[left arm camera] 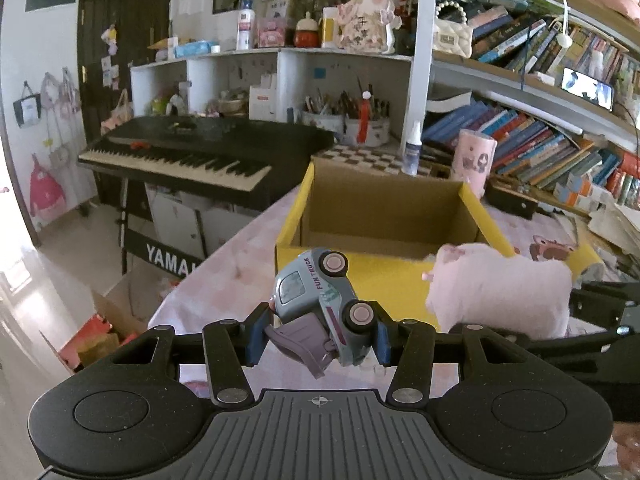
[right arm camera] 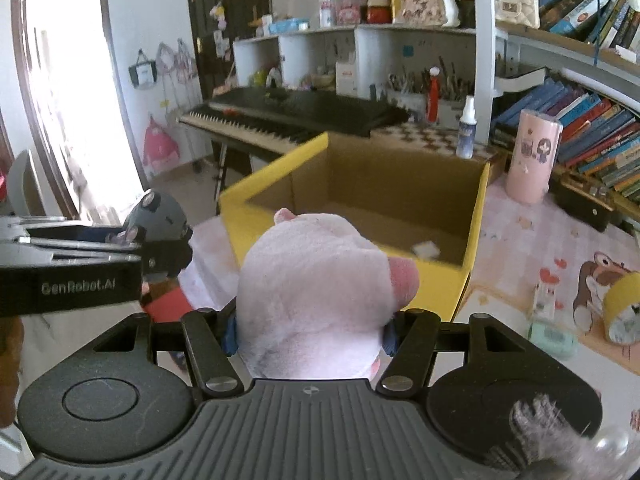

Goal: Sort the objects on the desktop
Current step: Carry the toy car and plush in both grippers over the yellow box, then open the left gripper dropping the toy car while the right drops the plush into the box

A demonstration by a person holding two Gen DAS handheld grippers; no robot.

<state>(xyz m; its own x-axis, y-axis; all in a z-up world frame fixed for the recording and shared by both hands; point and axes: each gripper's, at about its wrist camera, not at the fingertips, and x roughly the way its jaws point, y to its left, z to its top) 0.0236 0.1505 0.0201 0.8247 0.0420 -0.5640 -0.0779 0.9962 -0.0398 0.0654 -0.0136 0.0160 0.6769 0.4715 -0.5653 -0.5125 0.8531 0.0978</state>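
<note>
My left gripper (left arm camera: 318, 340) is shut on a grey-blue toy truck (left arm camera: 320, 300) marked FUN TRUCK, tipped on its side and held in the air just before the near wall of an open yellow cardboard box (left arm camera: 384, 276). My right gripper (right arm camera: 310, 334) is shut on a pink plush pig (right arm camera: 316, 292), also held in front of the box (right arm camera: 468, 240). The pig shows at the right of the left wrist view (left arm camera: 500, 292). The left gripper with the truck (right arm camera: 160, 216) shows at the left of the right wrist view. A small white scrap lies inside the box.
The desk (right arm camera: 516, 236) has a pink patterned cover. A pink cylinder (right arm camera: 534, 156) and a spray bottle (right arm camera: 466, 128) stand behind the box. A yellow roll (right arm camera: 624, 308) and a mint item (right arm camera: 554, 338) lie at the right. A keyboard piano (left arm camera: 192, 152) stands off the desk's left edge. Bookshelves (left arm camera: 540, 148) fill the right.
</note>
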